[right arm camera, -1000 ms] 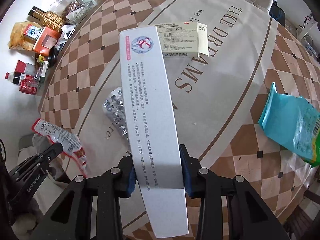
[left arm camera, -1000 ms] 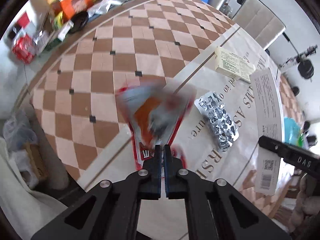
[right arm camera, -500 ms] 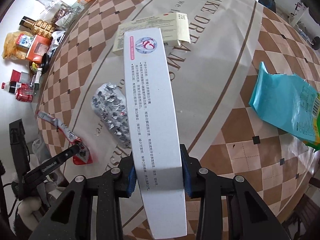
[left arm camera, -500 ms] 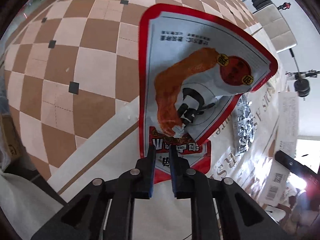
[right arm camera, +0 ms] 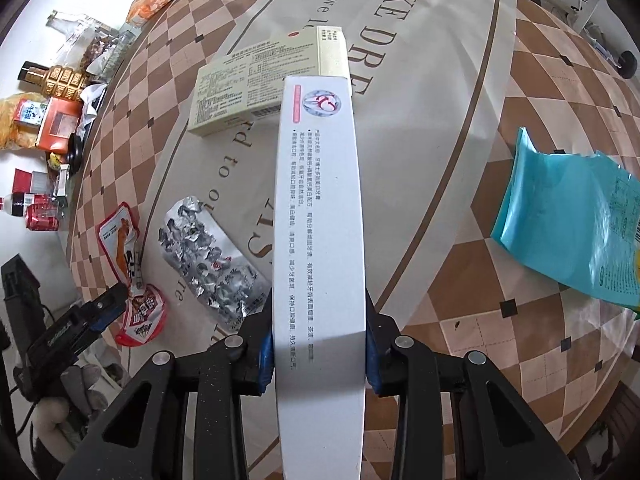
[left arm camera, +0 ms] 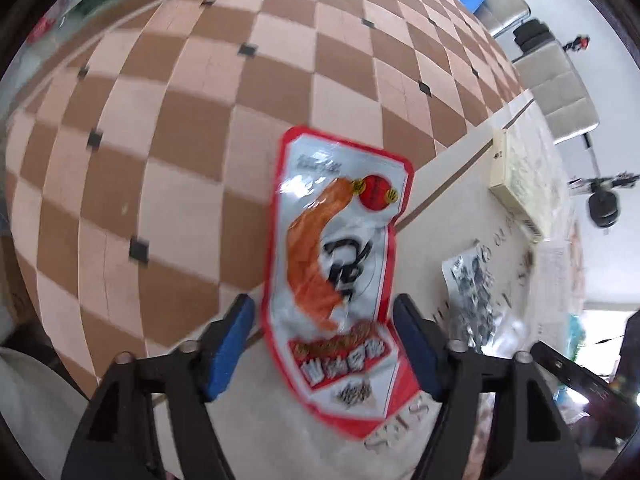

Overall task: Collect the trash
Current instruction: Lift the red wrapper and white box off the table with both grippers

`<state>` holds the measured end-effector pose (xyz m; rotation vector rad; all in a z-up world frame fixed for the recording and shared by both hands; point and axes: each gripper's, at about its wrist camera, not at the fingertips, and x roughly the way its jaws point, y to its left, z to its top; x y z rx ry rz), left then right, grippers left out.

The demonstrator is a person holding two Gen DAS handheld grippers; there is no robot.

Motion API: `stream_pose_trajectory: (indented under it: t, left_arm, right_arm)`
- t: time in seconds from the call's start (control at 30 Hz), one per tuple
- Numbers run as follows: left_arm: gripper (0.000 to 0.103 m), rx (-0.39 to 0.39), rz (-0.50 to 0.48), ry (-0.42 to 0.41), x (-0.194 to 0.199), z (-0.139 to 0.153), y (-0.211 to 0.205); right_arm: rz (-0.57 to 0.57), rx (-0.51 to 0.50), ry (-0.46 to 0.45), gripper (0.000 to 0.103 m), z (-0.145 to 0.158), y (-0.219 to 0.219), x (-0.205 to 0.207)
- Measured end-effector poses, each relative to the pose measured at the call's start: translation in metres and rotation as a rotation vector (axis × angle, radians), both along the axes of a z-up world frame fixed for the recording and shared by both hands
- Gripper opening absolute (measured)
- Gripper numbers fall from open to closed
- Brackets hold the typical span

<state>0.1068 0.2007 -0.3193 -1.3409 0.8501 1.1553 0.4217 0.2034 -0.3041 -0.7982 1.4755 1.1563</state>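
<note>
A red and white snack wrapper (left arm camera: 340,272) lies flat on the checkered table, between the wide-open fingers of my left gripper (left arm camera: 324,344). It also shows in the right wrist view (right arm camera: 132,272), with the left gripper (right arm camera: 100,312) at its near end. My right gripper (right arm camera: 318,344) is shut on a long white carton (right arm camera: 320,248) and holds it above the table. A crumpled silver blister pack (right arm camera: 208,268) lies between the two grippers; it also shows in the left wrist view (left arm camera: 472,292).
A pale yellow medicine box (right arm camera: 264,84) lies beyond the carton, also in the left wrist view (left arm camera: 520,184). A teal bag (right arm camera: 568,224) lies at the right. Bottles, jars and packets (right arm camera: 52,120) crowd the far left edge. Chairs (left arm camera: 560,92) stand past the table.
My left gripper has opened wide and let go of the snack wrapper, which now lies on the table. My right gripper has kept its hold on the white carton, drifting slightly.
</note>
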Motion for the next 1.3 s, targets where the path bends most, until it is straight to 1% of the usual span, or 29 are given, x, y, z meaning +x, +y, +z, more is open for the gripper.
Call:
stream_pose_trajectory:
  t: [0.07,0.1,0.17,0.23,0.27,0.3,0.33,0.37,0.4,0.47,0.5,0.53,0.57,0.6,0.7,0.77,0.83,0.93,1.13,1.3]
  left_arm:
    - [0.087,-0.028,-0.018,0.048,0.011,-0.003,0.006]
    - [0.090,-0.040,-0.035,0.093,0.020,-0.005,0.009]
    - [0.090,-0.053,-0.061,0.178,0.034,-0.009,0.012]
    - [0.089,-0.044,-0.070,0.240,0.043,-0.011,0.013]
    - [0.080,-0.027,-0.071,0.267,0.045,-0.010,0.011]
    - [0.064,-0.008,-0.074,0.270,0.045,-0.007,0.010]
    - [0.061,0.010,-0.081,0.266,0.045,-0.003,0.009]
    - [0.048,0.022,-0.089,0.254,0.044,0.000,0.008]
    - [0.041,0.040,-0.106,0.247,0.045,0.004,0.008]
    - [0.033,0.048,-0.135,0.261,0.049,0.009,0.007]
    - [0.026,0.056,-0.146,0.260,0.051,0.012,0.007]
    - [0.023,0.071,-0.155,0.272,0.055,0.015,0.006]
    - [0.016,0.080,-0.168,0.274,0.057,0.019,0.004]
    - [0.012,0.087,-0.178,0.277,0.057,0.022,0.001]
    - [0.010,0.103,-0.193,0.287,0.057,0.027,-0.002]
    - [0.008,0.114,-0.180,0.290,0.053,0.033,-0.005]
    - [0.007,0.125,-0.162,0.270,0.053,0.039,-0.005]
    - [0.000,0.162,-0.156,0.257,0.038,0.054,-0.026]
    - [0.000,0.217,-0.167,0.233,0.024,0.080,-0.051]
    - [0.000,0.271,-0.176,0.218,0.023,0.099,-0.060]
  right_arm:
    - [0.000,-0.003,-0.002,0.037,-0.002,0.002,0.001]
    - [0.001,-0.004,-0.006,0.037,-0.003,0.003,0.002]
    - [0.004,-0.009,-0.013,0.037,-0.005,0.004,0.002]
    - [0.005,-0.018,-0.016,0.037,-0.009,0.006,0.001]
    - [0.006,-0.022,-0.018,0.037,-0.011,0.006,0.001]
    - [0.009,-0.025,-0.020,0.037,-0.013,0.006,0.000]
    - [0.010,-0.026,-0.021,0.037,-0.014,0.005,-0.001]
    - [0.012,-0.026,-0.021,0.037,-0.015,0.004,-0.002]
    - [0.012,-0.024,-0.021,0.037,-0.015,0.003,-0.002]
    - [0.010,-0.022,-0.019,0.037,-0.016,0.000,-0.002]
    - [0.008,-0.022,-0.019,0.037,-0.016,-0.001,-0.002]
    - [0.007,-0.024,-0.016,0.037,-0.017,-0.002,-0.002]
    - [0.005,-0.029,-0.009,0.037,-0.018,-0.003,-0.002]
    - [0.006,-0.030,-0.006,0.037,-0.019,-0.003,-0.003]
    - [0.024,-0.028,-0.008,0.037,-0.018,-0.002,-0.009]
    - [0.037,-0.021,-0.012,0.037,-0.016,-0.002,-0.013]
    - [0.042,-0.010,-0.013,0.037,-0.011,-0.003,-0.018]
    - [0.050,0.005,-0.011,0.037,-0.003,-0.005,-0.022]
    - [0.062,0.030,-0.005,0.037,0.010,-0.016,-0.031]
    - [0.066,0.052,0.004,0.037,0.019,-0.029,-0.042]
